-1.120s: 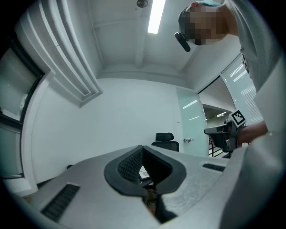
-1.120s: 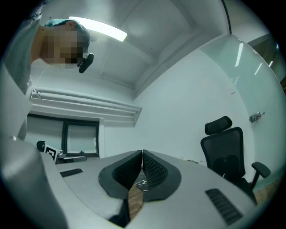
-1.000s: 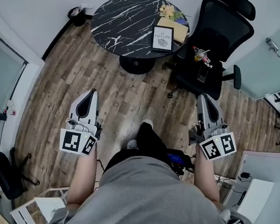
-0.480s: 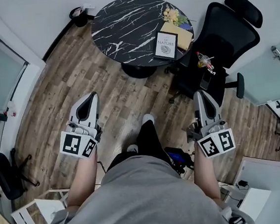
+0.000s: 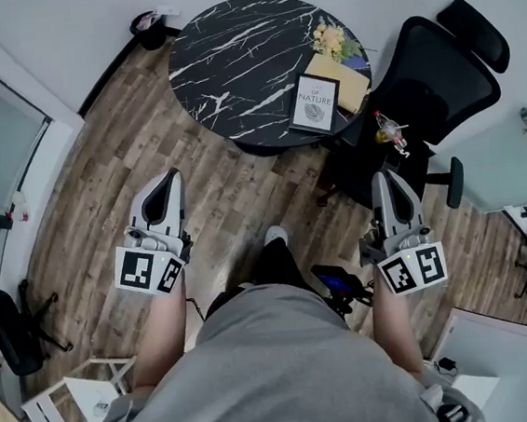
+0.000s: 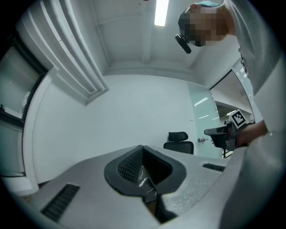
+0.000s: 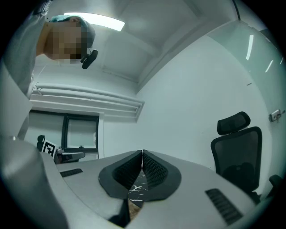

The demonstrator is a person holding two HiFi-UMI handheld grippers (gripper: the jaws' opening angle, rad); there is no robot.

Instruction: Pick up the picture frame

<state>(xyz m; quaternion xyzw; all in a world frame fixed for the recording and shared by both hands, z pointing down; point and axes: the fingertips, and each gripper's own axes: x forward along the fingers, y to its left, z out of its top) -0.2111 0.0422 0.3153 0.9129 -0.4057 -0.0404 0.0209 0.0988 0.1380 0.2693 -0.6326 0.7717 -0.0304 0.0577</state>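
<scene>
Left claw and right claw both have jaws pressed together on nothing, held level and pointing toward the desk; this reads as an approach posture, not a grasp. Picture frame sits well ahead of both claws, nearer the right one and a bit to its left, at the desk's near edge, overlapping a tan book. The right claw likely takes it and would need to open first
</scene>
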